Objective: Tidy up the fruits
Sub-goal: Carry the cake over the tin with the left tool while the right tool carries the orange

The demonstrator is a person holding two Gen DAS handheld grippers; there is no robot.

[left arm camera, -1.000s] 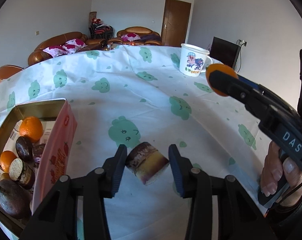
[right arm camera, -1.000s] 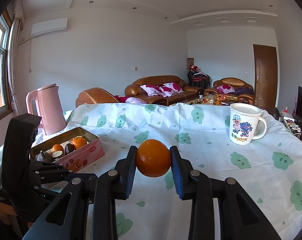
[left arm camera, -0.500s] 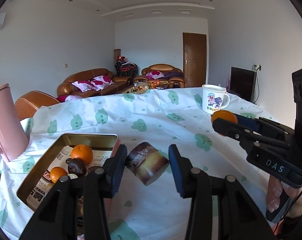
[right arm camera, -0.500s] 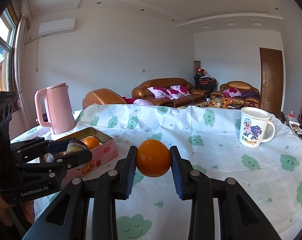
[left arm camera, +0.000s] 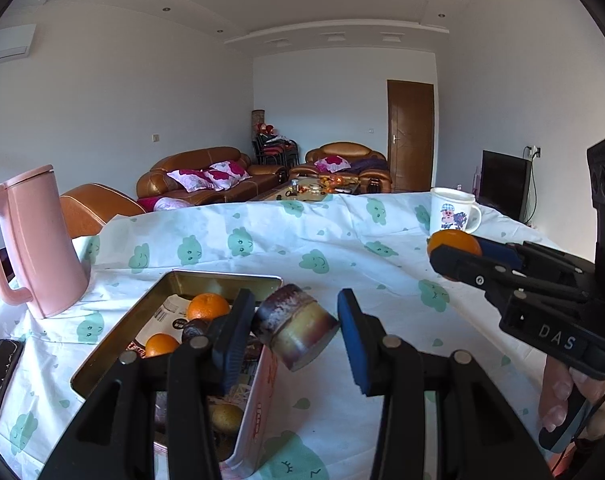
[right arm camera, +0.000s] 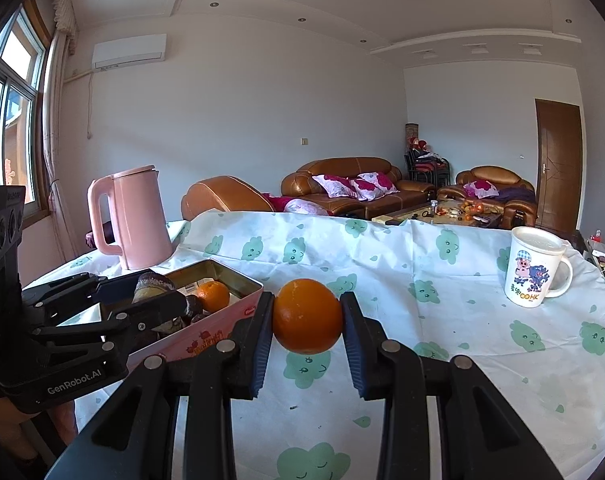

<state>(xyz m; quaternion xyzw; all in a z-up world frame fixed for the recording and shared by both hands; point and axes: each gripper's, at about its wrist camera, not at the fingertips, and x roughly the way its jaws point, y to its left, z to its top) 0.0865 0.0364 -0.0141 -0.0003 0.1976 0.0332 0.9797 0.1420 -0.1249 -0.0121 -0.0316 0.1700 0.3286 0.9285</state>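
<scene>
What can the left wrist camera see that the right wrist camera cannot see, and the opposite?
Only the left wrist view shows the black phone on the table edge and the television. Only the right wrist view shows the window and air conditioner. Both show the tin, pink kettle, mug and the held orange.

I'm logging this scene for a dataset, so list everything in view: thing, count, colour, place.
Tin box: one, pink outside, on the tablecloth, left.
Oranges in the tin: two visible, orange.
Dark fruits in the tin: several, count unclear.
Held orange: one, between the right fingers.
Cut fruit chunk: one, purple skin and yellow flesh, in the left fingers, over the tin's edge.
Kettle: one, pink, behind the tin.
Mug: one, white, cartoon print, right.
Tablecloth: white, green clouds.
Left hand-held gripper: black.
Right hand-held gripper: black.
</scene>
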